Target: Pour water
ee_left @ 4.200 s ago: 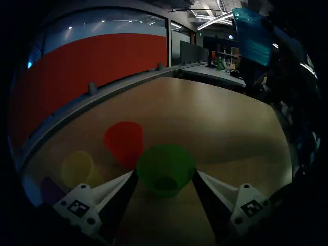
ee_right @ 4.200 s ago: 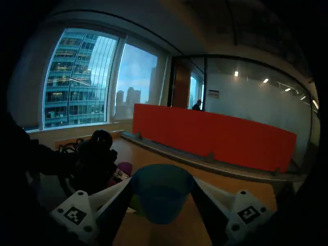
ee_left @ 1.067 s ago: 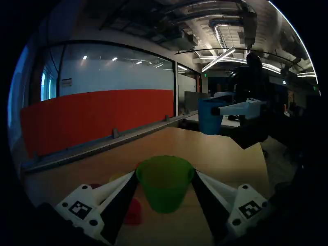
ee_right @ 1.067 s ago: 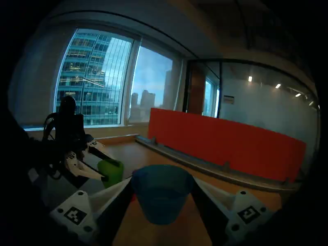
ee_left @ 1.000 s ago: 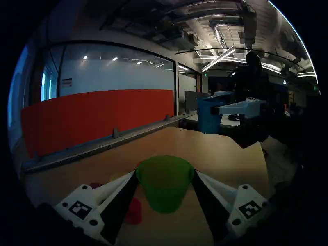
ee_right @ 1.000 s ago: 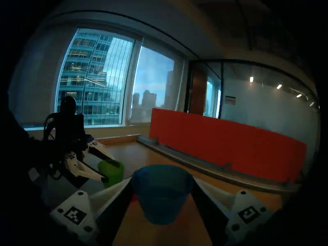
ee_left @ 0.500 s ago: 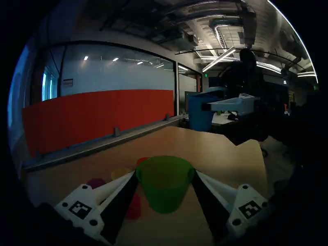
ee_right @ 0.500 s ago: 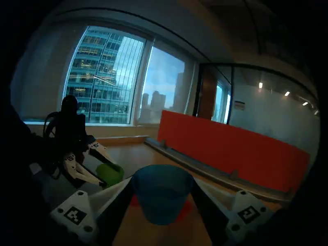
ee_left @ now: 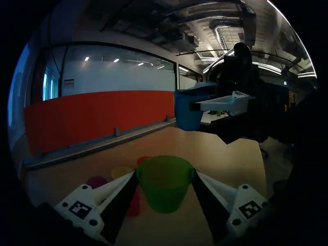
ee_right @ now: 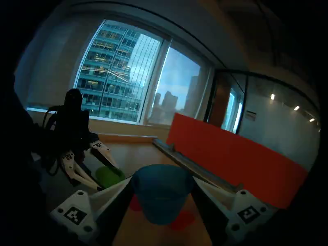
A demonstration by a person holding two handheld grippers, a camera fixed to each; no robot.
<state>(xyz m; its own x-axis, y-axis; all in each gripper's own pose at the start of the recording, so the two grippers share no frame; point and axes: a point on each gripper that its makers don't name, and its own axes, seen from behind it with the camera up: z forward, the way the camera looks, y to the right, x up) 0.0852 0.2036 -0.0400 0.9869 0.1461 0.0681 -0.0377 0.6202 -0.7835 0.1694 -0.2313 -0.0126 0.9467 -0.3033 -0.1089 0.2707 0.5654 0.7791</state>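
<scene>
A green cup (ee_left: 164, 182) stands upright between the white fingers of my left gripper (ee_left: 164, 180), which is shut on it and holds it above the wooden table (ee_left: 213, 156). My right gripper (ee_right: 162, 188) is shut on a blue cup (ee_right: 162, 192), also upright. In the left gripper view the blue cup (ee_left: 187, 108) hangs ahead, higher than the green one and slightly to its right. In the right gripper view the green cup (ee_right: 110, 176) sits lower left, held by the left gripper (ee_right: 102, 174) and a dark-sleeved arm.
Red (ee_left: 143, 160), yellow (ee_left: 122, 171) and purple (ee_left: 96, 181) cups stand on the table below the green cup. Two red cups (ee_right: 180, 221) show under the blue one. An orange partition (ee_left: 102, 115) runs along the table's far edge. Windows (ee_right: 123, 82) lie beyond.
The left gripper has lifted the green cup up from the table. The blue cup has come closer, sliding leftward in the left gripper view. The right gripper view has swung toward the windows.
</scene>
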